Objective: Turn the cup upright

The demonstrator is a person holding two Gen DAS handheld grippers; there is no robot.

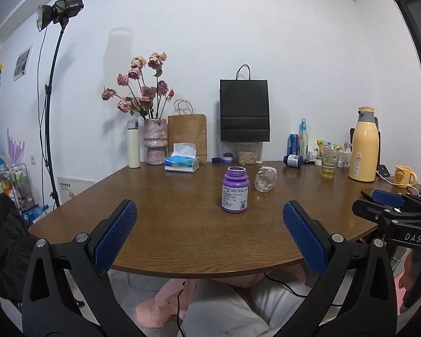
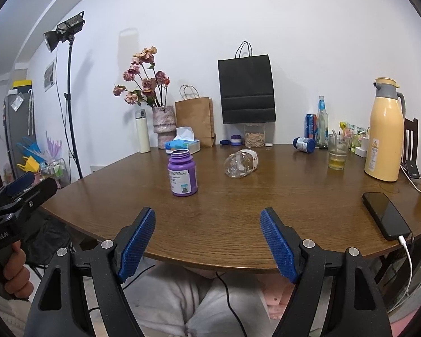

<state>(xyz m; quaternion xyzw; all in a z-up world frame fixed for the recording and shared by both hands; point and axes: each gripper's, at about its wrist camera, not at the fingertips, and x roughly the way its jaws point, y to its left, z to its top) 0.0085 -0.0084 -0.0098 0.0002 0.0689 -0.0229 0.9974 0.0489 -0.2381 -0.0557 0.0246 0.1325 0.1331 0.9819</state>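
The left tongs [image 1: 209,234] are spread wide with nothing between them, hanging over the near edge of the wooden bench [image 1: 182,224]. The right tongs [image 2: 207,243] are spread the same way at that edge, also holding nothing. Beyond them, mid-bench, the clear cup [image 2: 240,164] lies on its side, well apart from both tongs. Just left of it stands an uncapped purple bottle [image 2: 183,173]. A black phone [image 2: 386,215] lies near the right edge.

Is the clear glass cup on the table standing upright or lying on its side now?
Lying on its side. The clear cup rests lengthwise on the table, right of the upright purple bottle.
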